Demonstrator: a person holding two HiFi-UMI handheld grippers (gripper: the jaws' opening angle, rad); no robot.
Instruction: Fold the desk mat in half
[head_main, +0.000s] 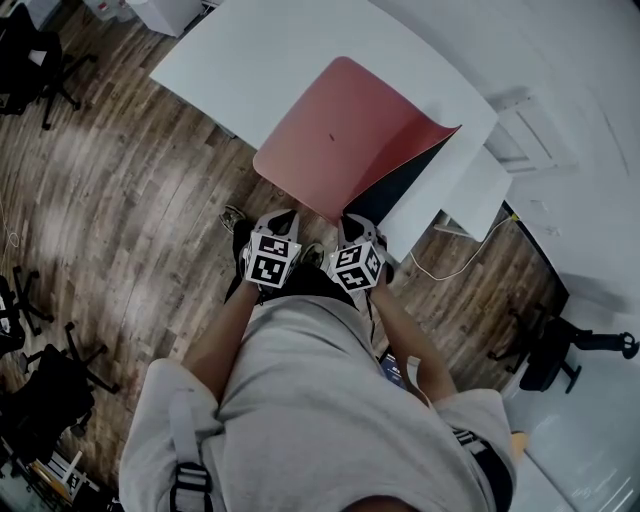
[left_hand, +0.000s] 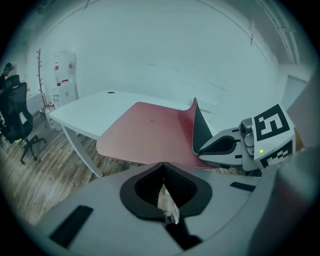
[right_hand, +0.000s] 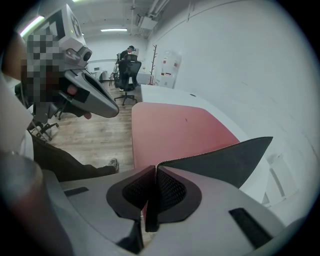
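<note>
Forearms angled down, left tongs and right tongs side by side, both pinching desk mat edge.

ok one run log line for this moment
left gripper: shut on desk mat near edge | right gripper: shut on its curled-up corner, dark underside showing | fold: not yet made | rest flat on table

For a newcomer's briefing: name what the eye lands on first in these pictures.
The red desk mat on the white table stands out first, at the upper centre of the head view. Its right side curls up, showing a dark underside. The left gripper and right gripper pinch its near edge.
</note>
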